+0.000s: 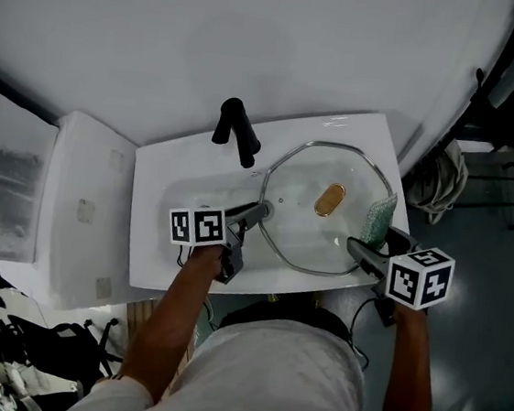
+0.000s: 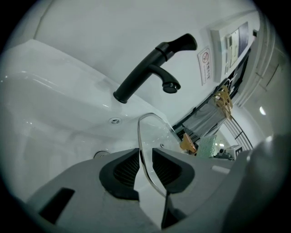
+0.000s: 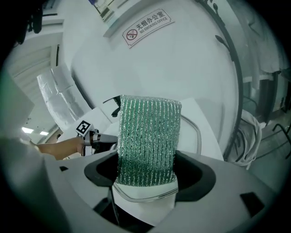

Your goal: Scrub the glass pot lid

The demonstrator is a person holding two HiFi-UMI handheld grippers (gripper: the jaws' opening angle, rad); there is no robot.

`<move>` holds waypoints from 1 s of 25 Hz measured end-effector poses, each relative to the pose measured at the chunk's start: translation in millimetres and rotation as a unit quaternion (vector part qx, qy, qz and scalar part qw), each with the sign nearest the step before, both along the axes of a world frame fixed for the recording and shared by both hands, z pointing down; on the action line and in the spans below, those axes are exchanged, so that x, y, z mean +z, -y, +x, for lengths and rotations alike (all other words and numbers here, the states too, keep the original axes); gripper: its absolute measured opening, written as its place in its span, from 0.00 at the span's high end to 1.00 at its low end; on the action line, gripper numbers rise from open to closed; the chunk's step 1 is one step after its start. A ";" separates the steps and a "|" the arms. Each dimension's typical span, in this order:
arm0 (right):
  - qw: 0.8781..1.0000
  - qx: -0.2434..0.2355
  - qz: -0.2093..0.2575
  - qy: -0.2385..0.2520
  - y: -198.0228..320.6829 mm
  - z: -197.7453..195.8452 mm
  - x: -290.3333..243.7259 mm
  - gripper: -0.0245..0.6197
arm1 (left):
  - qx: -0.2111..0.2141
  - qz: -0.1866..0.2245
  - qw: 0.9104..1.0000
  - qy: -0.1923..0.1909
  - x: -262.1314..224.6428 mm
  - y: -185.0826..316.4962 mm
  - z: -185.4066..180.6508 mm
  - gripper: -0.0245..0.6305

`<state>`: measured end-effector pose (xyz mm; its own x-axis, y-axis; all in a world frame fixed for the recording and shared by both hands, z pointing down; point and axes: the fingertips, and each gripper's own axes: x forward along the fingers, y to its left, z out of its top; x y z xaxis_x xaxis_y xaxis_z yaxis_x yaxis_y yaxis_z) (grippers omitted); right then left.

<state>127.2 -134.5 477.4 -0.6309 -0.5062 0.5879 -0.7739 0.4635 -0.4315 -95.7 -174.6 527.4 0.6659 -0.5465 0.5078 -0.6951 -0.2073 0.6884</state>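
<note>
Your glass pot lid [image 1: 296, 227] is stiff, smooth and breakable. It is likely slippery once wet and heavy for such a thin edge, so take it by the metal-banded rim, never the pane. It lies over the white sink [image 1: 157, 235], just below the black faucet [image 1: 236, 131]. Your left hand-held gripper [image 1: 258, 214] pinches its left rim, with a pad pressed on each face of the glass. Your right hand-held gripper [image 1: 363, 249] is clamped on a soft green scrub pad [image 1: 380, 216], which sits at the lid's right rim, opposite the left grip.
</note>
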 end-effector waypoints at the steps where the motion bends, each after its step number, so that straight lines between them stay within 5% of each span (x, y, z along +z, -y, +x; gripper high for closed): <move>1: 1.000 -0.002 0.005 0.002 0.5 -1.3 -2.9 0.42 | 0.003 0.006 1.000 0.014 -1.1 -0.5 -0.1 0.81; 5: 0.999 -0.013 0.032 0.004 4.1 -7.5 -18.4 0.42 | 0.017 0.035 0.998 0.050 -14.6 -3.2 2.4 0.81; 15: 0.993 -0.037 0.106 0.022 14.2 -29.7 -67.0 0.42 | 0.032 0.140 0.988 0.060 -83.0 -8.7 16.0 0.81; 25: 0.974 -0.056 0.215 0.051 23.2 -53.8 -125.4 0.42 | 0.059 0.303 0.947 0.094 -163.3 -8.1 41.3 0.82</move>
<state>73.4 -157.7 351.9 -0.7410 -0.6159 0.2675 -0.6707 0.6979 -0.2511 -54.4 -166.5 364.0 0.6701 -0.7021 0.2409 -0.7403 -0.6087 0.2855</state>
